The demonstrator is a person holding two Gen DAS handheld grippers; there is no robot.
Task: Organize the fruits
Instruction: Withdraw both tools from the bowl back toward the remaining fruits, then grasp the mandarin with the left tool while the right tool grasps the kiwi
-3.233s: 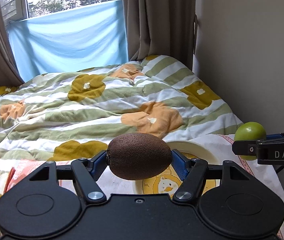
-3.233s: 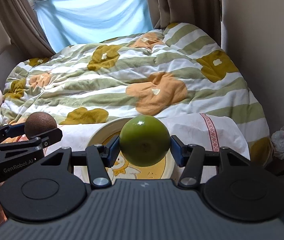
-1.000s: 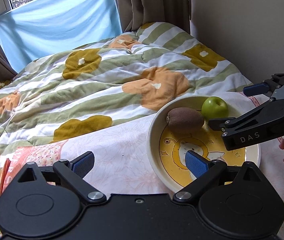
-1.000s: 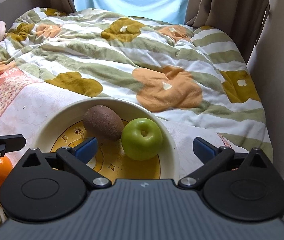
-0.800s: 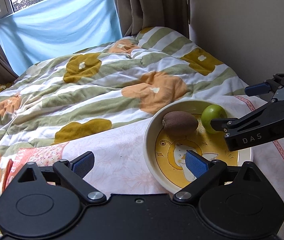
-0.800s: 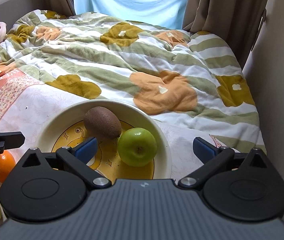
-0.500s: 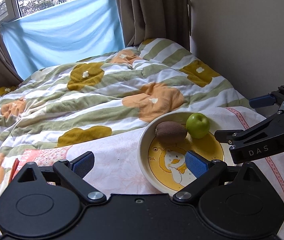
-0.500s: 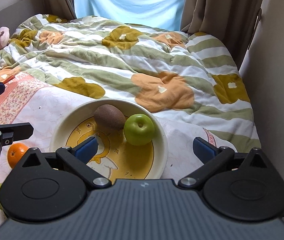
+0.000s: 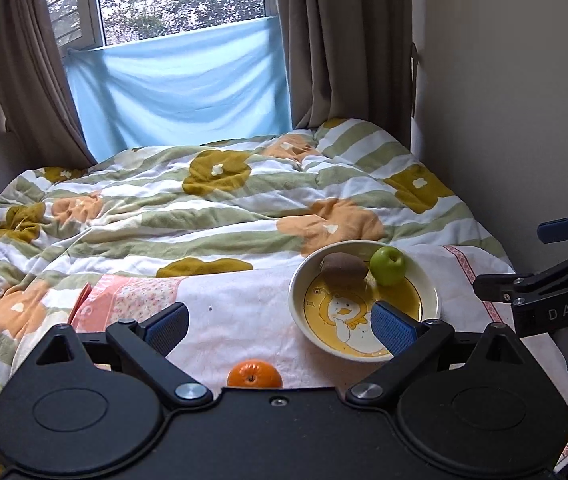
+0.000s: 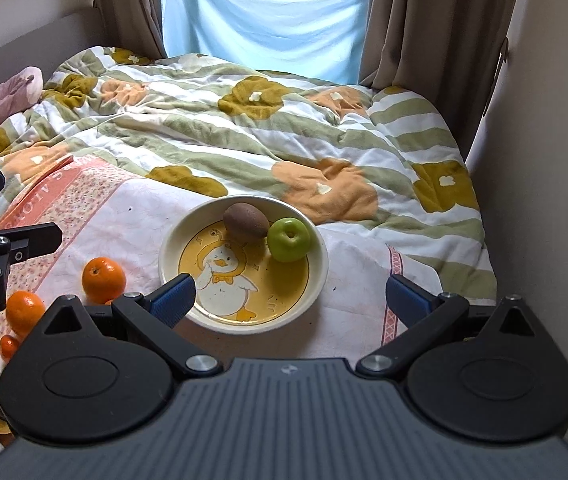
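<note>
With both grippers empty, next fetch: lower squarely over an orange, fingers straddling it, squeeze gently.
Left gripper [image 9: 280, 326]: fingers spread wide, orange [image 9: 254, 375] just below between them.
Right gripper [image 10: 289, 294]: agape, raised; bowl [image 10: 317, 276] between its fingers, holding kiwi [image 10: 246, 221] touching green apple [image 10: 288, 239].

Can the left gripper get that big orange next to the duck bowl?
Probably yes. The left gripper has its jaws wide open and empty, and the orange sits alone on the cloth beside the bowl, with nothing covering it.
</note>
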